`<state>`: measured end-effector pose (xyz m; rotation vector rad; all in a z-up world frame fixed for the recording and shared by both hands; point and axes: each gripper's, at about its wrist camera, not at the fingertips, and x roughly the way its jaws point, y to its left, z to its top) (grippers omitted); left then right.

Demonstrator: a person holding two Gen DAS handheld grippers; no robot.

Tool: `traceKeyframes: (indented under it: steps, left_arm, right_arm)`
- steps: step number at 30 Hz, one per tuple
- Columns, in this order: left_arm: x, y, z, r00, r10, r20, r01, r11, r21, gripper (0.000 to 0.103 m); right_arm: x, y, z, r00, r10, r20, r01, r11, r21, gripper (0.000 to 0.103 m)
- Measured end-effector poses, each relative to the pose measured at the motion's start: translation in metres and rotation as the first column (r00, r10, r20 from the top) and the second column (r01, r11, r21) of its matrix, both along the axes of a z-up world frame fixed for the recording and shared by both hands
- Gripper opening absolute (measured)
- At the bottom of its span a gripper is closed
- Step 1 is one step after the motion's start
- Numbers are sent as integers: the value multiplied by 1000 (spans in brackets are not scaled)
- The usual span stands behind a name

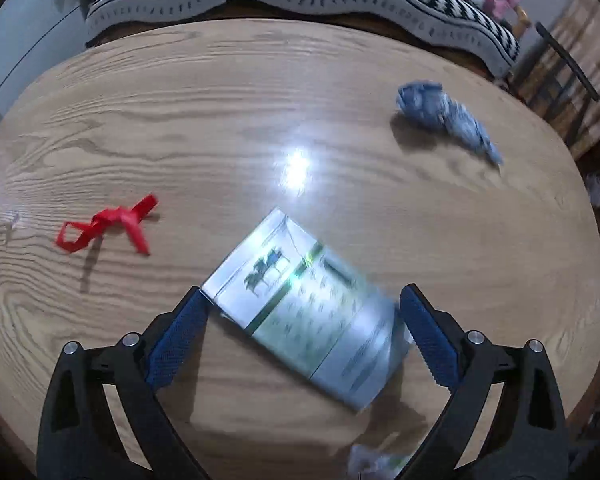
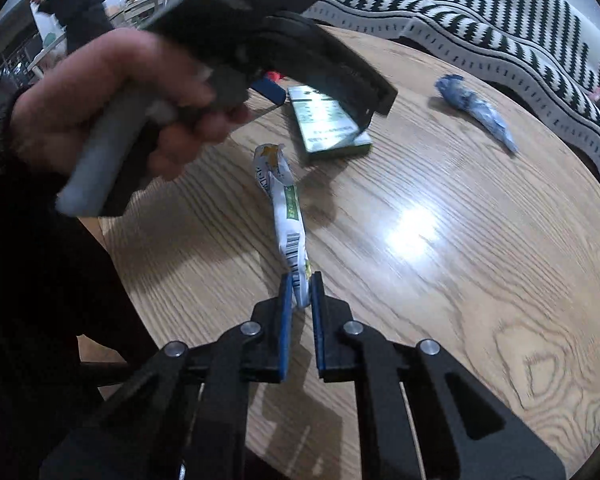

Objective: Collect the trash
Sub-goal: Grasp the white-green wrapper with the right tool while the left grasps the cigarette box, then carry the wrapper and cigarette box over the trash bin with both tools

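Right gripper (image 2: 300,280) clenched on near end of a white snack wrapper (image 2: 286,204) trailing across the wood table (image 2: 460,280); left gripper (image 1: 302,304) released, jaws wide either side of a pale green box (image 1: 304,308) lying flat. Red ribbon scrap (image 1: 108,226) to the left, crumpled blue wrapper (image 1: 444,116) far right, w/ 1 hand (image 2: 112,108) on left tool's grip

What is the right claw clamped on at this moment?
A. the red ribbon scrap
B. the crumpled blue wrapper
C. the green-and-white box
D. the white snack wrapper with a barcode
D: the right claw pinches the end of the white snack wrapper, its blue pads closed on it.
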<state>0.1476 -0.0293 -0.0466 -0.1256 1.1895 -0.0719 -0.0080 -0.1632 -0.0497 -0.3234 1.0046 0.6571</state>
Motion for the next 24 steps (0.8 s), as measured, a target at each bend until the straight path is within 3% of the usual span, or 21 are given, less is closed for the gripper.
traceKeyframes:
  steps: [2, 8, 10, 11, 16, 19, 22, 24]
  left_arm:
    - [8, -9, -1, 1000, 14, 8, -14, 1000, -6, 94]
    - [2, -52, -9, 998, -26, 50, 18, 988, 151, 92]
    - [-5, -61, -5, 995, -57, 86, 43, 987, 154, 76]
    - [-8, -65, -1, 992, -76, 100, 60, 986, 158, 57]
    - [-20, -83, 2, 987, -122, 106, 102, 979, 177, 57]
    - [-32, -104, 11, 978, -171, 118, 154, 978, 139, 56]
    - [-48, -139, 26, 953, -257, 160, 241, 964, 111, 56]
    - [-67, -172, 39, 924, -331, 193, 318, 943, 94, 56]
  right_arm:
    - [-5, -10, 3, 1000, -21, 2, 21, 1000, 8, 10]
    - [-14, -39, 6, 996, -87, 4, 87, 996, 3, 10]
    - [-14, -51, 8, 992, -124, 8, 124, 992, 4, 10]
    - [-20, -56, 11, 990, -139, 6, 139, 990, 10, 10]
    - [-25, -102, 21, 959, -284, 6, 284, 958, 34, 10]
    - [-33, -140, 26, 914, -406, 2, 406, 913, 47, 10]
    - [-46, -190, 32, 837, -547, 6, 545, 836, 63, 10]
    - [-60, -224, 36, 779, -627, 21, 624, 778, 69, 10]
